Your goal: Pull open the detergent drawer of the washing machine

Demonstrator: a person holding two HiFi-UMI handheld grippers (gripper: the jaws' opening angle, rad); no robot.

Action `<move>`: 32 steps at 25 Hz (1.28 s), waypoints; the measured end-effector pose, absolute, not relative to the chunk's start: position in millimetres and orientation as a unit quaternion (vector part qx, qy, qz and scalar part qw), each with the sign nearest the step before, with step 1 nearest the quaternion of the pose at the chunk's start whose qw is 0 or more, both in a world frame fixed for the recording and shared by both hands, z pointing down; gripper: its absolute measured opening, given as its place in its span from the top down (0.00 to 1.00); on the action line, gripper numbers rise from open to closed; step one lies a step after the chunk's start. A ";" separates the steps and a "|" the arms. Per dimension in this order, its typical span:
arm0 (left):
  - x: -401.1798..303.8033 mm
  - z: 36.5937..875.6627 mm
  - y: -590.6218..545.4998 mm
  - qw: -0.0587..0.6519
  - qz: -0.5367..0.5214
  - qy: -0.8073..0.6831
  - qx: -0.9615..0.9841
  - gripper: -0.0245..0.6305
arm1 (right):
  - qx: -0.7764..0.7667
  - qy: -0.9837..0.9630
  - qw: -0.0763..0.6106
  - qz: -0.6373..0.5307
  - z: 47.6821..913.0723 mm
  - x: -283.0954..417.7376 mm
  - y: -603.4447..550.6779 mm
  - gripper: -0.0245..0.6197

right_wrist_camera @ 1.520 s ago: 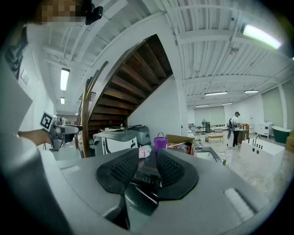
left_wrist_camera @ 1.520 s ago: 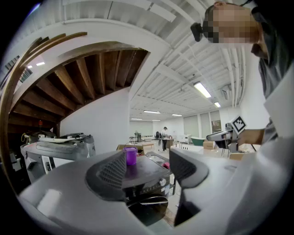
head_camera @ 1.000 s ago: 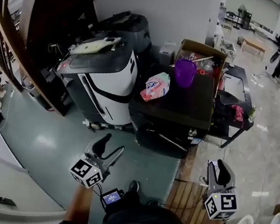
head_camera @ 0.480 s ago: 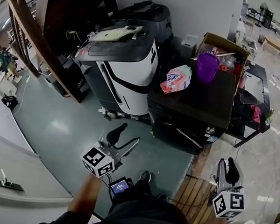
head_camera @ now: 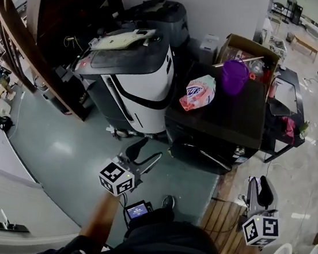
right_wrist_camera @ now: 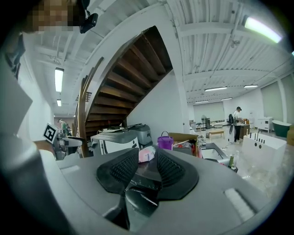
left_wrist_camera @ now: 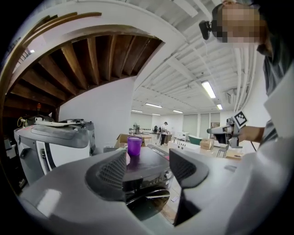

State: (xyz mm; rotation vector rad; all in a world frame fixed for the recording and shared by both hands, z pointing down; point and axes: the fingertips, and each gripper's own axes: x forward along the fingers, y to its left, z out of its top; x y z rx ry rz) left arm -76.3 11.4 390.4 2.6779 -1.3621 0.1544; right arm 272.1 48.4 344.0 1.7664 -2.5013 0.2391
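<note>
Beyond the green floor, the black washing machine (head_camera: pixel 230 112) stands mid-right with no drawer visibly pulled out, so everything remains; both the left gripper (head_camera: pixel 147 151), jaws half apart, and the right gripper (head_camera: pixel 259 183), jaws narrowly apart, are empty and well short of it.

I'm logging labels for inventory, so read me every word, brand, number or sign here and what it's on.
Nothing here is sharp enough to quote.
Pink bag on the washing machine: coloured print, too blurred to read.
Small screen at the person's waist: lit, too small to read.
Cubes on the left claw and right claw: square black-and-white markers, no words.
</note>
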 end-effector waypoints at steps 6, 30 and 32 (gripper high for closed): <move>-82.3 390.4 -35.4 0.065 0.044 -0.419 0.904 0.48 | 0.601 -0.794 0.038 0.077 342.1 258.4 25.3 0.80; -120.1 436.7 -123.9 0.119 0.028 -0.366 0.923 0.48 | 0.653 -0.751 0.069 0.072 340.8 211.7 -21.1 0.80; -123.4 442.5 -127.4 0.126 0.026 -0.369 0.920 0.48 | 0.649 -0.754 0.070 0.070 340.7 207.1 -27.7 0.80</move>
